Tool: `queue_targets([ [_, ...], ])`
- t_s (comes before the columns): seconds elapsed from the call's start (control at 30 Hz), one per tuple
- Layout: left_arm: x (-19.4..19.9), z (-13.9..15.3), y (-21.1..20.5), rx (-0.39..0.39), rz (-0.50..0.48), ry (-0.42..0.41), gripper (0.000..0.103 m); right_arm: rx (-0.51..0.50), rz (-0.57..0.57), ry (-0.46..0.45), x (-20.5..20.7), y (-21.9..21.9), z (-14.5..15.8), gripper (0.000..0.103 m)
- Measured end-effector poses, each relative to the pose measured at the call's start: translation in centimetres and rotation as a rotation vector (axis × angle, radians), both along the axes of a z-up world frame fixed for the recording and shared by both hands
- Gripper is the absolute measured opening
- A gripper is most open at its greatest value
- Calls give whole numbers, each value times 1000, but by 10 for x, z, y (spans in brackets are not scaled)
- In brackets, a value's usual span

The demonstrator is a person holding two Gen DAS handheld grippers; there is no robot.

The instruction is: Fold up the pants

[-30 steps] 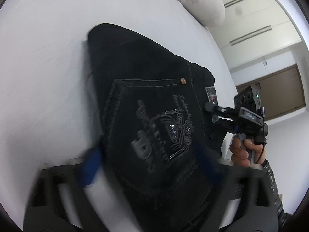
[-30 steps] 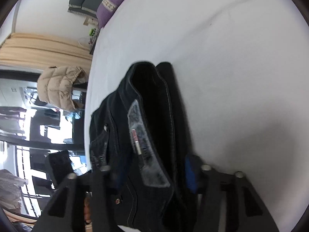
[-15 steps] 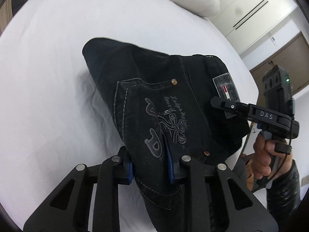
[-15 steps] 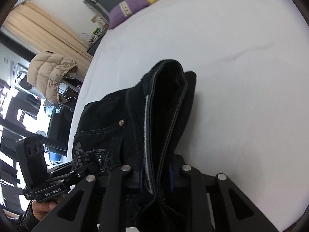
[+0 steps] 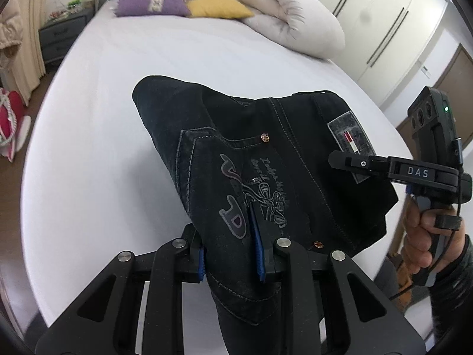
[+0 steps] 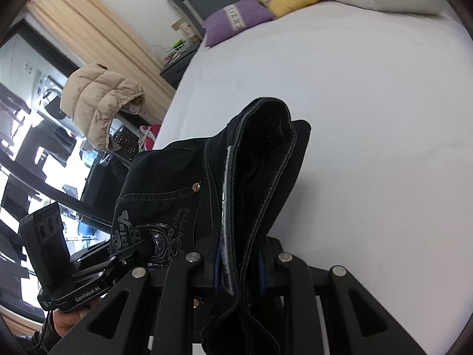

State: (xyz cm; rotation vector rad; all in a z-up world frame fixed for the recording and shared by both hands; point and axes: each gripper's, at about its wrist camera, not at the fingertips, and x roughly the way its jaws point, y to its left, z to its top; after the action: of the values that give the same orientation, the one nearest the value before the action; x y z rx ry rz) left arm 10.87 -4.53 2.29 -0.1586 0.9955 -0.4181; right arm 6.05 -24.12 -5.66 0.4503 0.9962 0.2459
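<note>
Black jeans with a printed back pocket and a grey waist patch hang folded above the white bed. My left gripper is shut on the pocket side, its blue pads pressing the cloth. The right gripper, in a person's hand, bites the waistband by the patch. In the right wrist view, my right gripper is shut on the stacked waistband layers of the jeans, and the left gripper grips the pocket at lower left. The jeans' lower part is hidden below both grippers.
Purple pillow, yellow pillow and a rolled white duvet lie at the head of the bed. A grey nightstand stands left, a wardrobe right. A beige puffer jacket hangs beside the bed sheet.
Both grippers closed on the jeans, which lay flat on the bed, then rose with them. The jeans now hang lifted, and both views tilt up toward the headboard.
</note>
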Motion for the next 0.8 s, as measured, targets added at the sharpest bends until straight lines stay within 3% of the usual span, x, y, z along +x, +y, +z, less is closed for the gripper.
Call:
queue_targets([
  [0.3,45,-1,55,83,64,-45,22,12,60,-26,74,38,-2,20],
  [0.47,71,-17,73,111,83,-36,22,30,68,-7,115,47,-16,20],
  [0.6,88,-43,82,116,82,-6,22,72,45,35,136,43,-43,20],
  [0.7,110,-75,90,96,80,55,24,104,-4,119,149,33,-81,22],
  [0.77,117,-90,97,72,90,70,28,134,-40,141,149,24,-99,38],
  [0.8,120,-95,99,63,96,69,34,173,-60,143,148,18,-108,38],
])
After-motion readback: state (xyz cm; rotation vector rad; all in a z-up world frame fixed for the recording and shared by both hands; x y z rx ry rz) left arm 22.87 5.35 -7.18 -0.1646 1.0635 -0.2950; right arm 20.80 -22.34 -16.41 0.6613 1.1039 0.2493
